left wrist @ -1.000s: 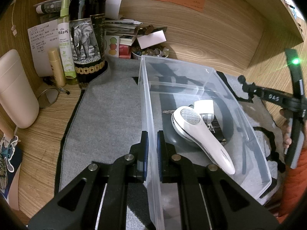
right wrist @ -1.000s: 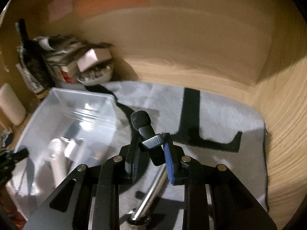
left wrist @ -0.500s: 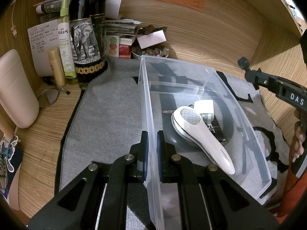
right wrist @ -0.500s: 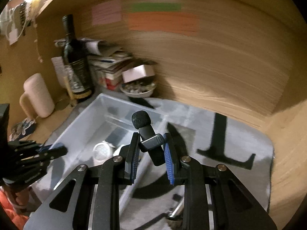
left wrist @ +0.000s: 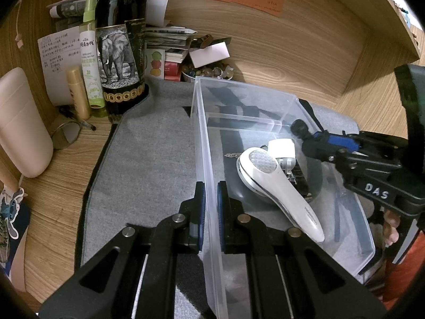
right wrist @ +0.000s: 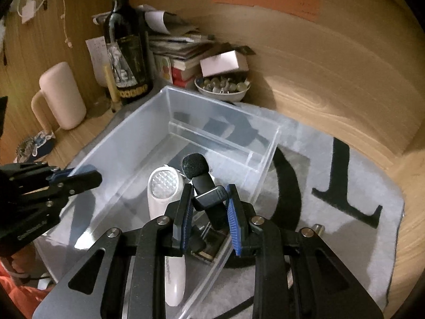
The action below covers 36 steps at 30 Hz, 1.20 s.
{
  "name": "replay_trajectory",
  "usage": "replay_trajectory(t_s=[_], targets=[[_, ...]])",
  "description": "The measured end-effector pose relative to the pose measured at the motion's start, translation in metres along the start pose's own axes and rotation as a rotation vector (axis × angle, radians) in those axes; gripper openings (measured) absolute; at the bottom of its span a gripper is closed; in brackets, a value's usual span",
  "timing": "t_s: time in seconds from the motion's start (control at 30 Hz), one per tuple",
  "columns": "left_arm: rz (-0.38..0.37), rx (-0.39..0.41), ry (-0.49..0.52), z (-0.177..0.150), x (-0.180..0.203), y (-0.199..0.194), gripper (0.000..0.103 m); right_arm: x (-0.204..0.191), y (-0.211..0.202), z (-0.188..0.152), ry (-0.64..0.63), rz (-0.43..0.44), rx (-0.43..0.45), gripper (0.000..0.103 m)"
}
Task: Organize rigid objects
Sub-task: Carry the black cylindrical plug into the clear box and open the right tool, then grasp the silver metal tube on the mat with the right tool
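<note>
A clear plastic bin (left wrist: 247, 101) (right wrist: 127, 143) sits on a grey mat. My left gripper (left wrist: 209, 188) (right wrist: 74, 175) is shut on the bin's left wall, one finger inside and one outside. Inside the bin lie a white handheld device (left wrist: 276, 183) (right wrist: 164, 199), a white charger block (left wrist: 281, 147) and a small dark item under them. My right gripper (right wrist: 209, 204) (left wrist: 318, 143) is shut on a small black microphone (right wrist: 202, 178) (left wrist: 298, 129) with a foam tip, and holds it above the bin's interior, over the white device.
At the back left stand a dark wine bottle (left wrist: 119, 42), a green spray bottle (left wrist: 90, 53), a beige tube (left wrist: 77, 93), a pink mug (left wrist: 21, 122), stacked papers and a bowl of beads (right wrist: 223, 87). Wooden walls enclose the desk. The grey mat (right wrist: 332, 175) runs right of the bin.
My right gripper has carried the microphone leftward from above the mat to over the bin's inside. The left gripper and the bin have stayed still.
</note>
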State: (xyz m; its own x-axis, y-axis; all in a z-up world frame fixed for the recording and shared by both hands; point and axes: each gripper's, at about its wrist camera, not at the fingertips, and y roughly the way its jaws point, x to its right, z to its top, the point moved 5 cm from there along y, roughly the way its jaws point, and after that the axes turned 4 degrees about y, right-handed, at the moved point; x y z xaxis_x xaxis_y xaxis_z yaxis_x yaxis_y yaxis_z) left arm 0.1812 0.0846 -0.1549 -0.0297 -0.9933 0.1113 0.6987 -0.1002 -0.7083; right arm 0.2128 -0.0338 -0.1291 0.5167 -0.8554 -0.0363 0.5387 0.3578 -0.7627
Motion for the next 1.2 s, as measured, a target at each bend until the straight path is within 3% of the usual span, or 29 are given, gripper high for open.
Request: replay_trajectory(t_s=[0.17,0.33,0.77,0.97,1.2], targets=[[0.000,0.000,0.000,0.000,0.000,0.000,0.007,-0.001,0.000,-0.001,-0.011,0.012,-0.011,0.032],[0.000,-0.001,0.000,0.000,0.001,0.000,0.007,0.001,-0.013,0.002,-0.019,-0.015,0.032,0.042],[0.001,-0.001,0.001,0.000,0.000,0.000,0.007,0.063,-0.059,0.007,0.099,-0.167,0.140,0.051],[-0.001,-0.001,-0.003,0.000,0.000,-0.001,0.007,0.095,-0.051,-0.010,0.164,-0.233,0.084,0.051],[-0.001,-0.002,-0.002,-0.001,0.000,-0.001,0.007,0.109,-0.010,-0.045,0.236,-0.215,-0.061,0.051]])
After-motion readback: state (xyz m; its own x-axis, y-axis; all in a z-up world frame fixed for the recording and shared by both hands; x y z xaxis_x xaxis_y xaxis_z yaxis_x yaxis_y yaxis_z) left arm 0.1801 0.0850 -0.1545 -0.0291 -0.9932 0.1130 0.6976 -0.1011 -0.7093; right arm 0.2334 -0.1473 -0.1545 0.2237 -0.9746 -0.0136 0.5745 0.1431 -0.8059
